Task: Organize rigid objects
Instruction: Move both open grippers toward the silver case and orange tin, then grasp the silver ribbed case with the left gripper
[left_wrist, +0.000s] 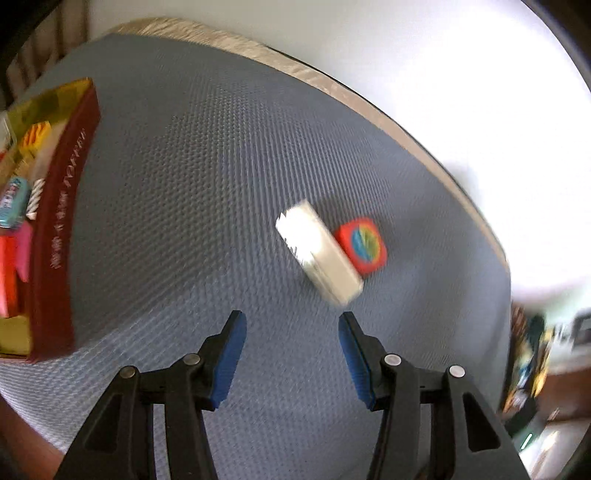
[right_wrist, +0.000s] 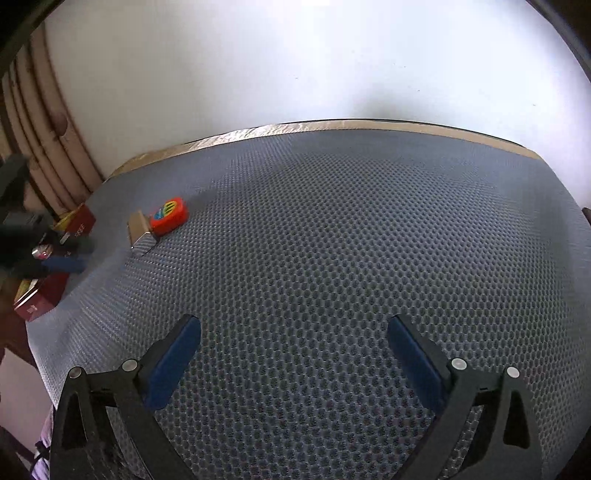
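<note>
Left claw (left_wrist: 291, 325) half open and empty, hanging just short of white block (left_wrist: 319, 253) mid-frame, touching red cube (left_wrist: 364, 245). Right claw (right_wrist: 293, 332) wide, empty. Could easily knock cube away or grab both, being so tight together

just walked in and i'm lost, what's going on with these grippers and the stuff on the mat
A person is tidying small rigid items into a dark red box at the edge of a grey mesh mat. The box already holds several colourful items. Two things are left out on the mat, side by side: a white block and a red block. The left gripper hangs near the white block, jaws open and empty. The right gripper sits over bare mat, jaws wide open, holding nothing.
</note>
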